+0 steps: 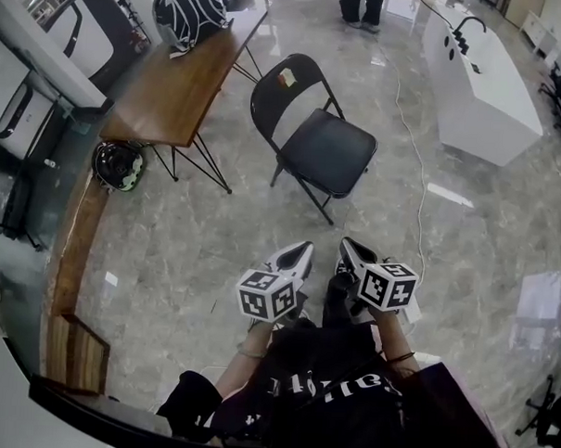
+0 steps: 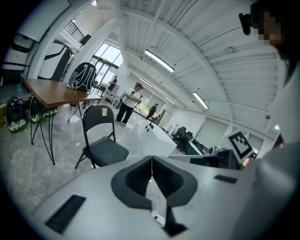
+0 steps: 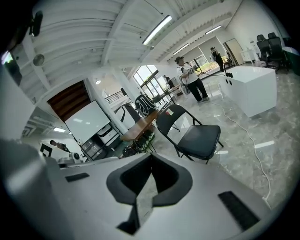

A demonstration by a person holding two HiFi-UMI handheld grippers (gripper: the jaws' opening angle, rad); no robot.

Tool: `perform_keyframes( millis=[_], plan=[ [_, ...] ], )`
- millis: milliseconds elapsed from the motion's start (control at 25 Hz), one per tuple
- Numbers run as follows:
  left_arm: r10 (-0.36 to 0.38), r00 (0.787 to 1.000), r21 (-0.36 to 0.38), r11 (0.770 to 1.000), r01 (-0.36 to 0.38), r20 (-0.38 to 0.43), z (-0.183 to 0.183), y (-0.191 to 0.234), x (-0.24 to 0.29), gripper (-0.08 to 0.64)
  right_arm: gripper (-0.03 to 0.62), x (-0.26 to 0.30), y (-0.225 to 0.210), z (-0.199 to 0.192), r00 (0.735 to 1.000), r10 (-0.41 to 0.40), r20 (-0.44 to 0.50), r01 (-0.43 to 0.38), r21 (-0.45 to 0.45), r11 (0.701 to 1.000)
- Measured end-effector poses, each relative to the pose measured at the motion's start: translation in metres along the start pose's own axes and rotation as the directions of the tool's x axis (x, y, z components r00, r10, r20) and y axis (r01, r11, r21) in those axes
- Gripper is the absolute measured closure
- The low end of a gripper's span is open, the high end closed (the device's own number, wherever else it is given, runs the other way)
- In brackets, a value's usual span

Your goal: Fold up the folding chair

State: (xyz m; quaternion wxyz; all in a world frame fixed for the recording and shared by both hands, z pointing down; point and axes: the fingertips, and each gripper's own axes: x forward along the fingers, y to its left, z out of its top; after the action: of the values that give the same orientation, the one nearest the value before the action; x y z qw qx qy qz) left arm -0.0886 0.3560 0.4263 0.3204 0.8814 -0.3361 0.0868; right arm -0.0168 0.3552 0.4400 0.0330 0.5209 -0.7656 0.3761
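Black metal folding chair (image 1: 314,136) stands open at frame centre, untouched; white left gripper (image 1: 305,249) and right gripper (image 1: 346,244) wait below it, jaws together, empty, seemingly before any approach.

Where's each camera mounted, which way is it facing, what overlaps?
Head view: on the person's head, looking steeply down at the folding chair; shows torso, forearms, left gripper, right gripper.
Left gripper view: on that gripper, looking along its shut jaws towards the chair.
Right gripper view: likewise, own shut jaws below, chair ahead.
Shared: all see chair and wooden table.
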Motion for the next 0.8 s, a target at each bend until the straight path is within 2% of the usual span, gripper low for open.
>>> perform_keyframes(
  millis=[160, 320, 480, 640, 800],
  plan=[
    [0.011, 0.999, 0.009, 1.000, -0.012, 0.033, 0.035, 0.010, 0.047, 0.554, 0.578, 0.028, -0.028, 0.041, 0.999, 0.040, -0.003, -0.040, -0.019, 0.999],
    [-0.011, 0.997, -0.025, 1.000, 0.013, 0.080, 0.076, 0.006, 0.101, 0.554, 0.578, 0.048, -0.064, 0.096, 0.998, 0.066, -0.011, -0.067, -0.057, 0.996],
    [0.028, 0.995, -0.026, 0.999, -0.026, 0.096, 0.109, 0.009, 0.149, 0.554, 0.578, 0.066, -0.096, 0.150, 0.995, 0.096, -0.002, -0.096, -0.063, 0.993],
    [0.084, 0.992, -0.037, 0.996, -0.080, 0.098, 0.122, 0.015, 0.177, 0.554, 0.578, 0.084, -0.123, 0.175, 0.993, 0.119, -0.013, -0.120, -0.049, 0.992],
    [0.129, 0.990, -0.048, 0.991, -0.127, 0.058, 0.118, 0.022, 0.187, 0.554, 0.578, 0.100, -0.138, 0.180, 0.989, 0.146, -0.039, -0.146, 0.002, 0.989]
  ],
)
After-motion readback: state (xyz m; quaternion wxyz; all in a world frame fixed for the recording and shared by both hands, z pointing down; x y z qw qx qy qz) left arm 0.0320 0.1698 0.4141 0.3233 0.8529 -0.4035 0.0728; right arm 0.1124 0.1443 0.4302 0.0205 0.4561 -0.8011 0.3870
